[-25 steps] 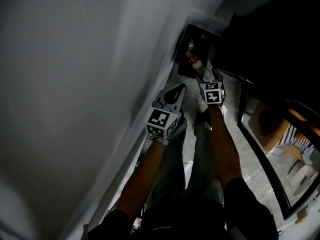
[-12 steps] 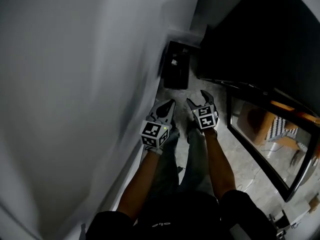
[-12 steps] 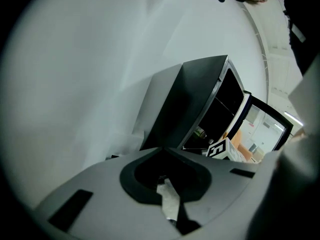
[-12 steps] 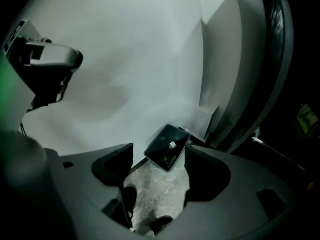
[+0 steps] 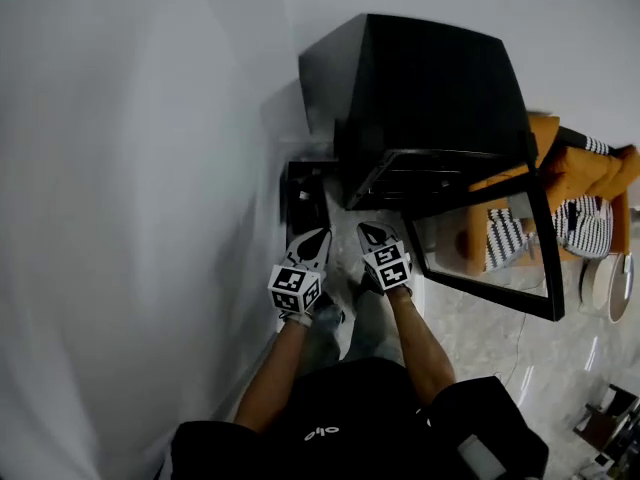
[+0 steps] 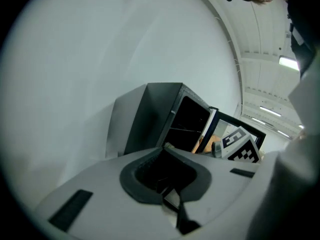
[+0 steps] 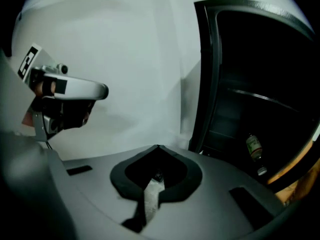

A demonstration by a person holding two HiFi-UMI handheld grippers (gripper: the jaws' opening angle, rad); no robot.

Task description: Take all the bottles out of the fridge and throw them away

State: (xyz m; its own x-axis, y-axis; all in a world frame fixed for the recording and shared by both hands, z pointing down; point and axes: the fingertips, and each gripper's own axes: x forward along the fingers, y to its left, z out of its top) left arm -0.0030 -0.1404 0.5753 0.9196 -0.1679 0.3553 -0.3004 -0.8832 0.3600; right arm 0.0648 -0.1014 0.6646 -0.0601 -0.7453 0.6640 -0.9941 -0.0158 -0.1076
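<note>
- White wall [image 5: 120, 168] on our left, black fridge [image 5: 430, 78] ahead with its glass door [image 5: 490, 253] swung open.
- We see a small labelled bottle [image 7: 254, 147] deep inside, ahead and right of our right gripper [image 5: 372, 234], the nearer one.
- Its jaws have just been closing and meet on nothing; our left gripper [image 5: 316, 240] is closed and empty too.

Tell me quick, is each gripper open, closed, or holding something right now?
Left grey two-jaw gripper: closed, holding nothing.
Right grey two-jaw gripper: jaws have just closed, nothing between them.
</note>
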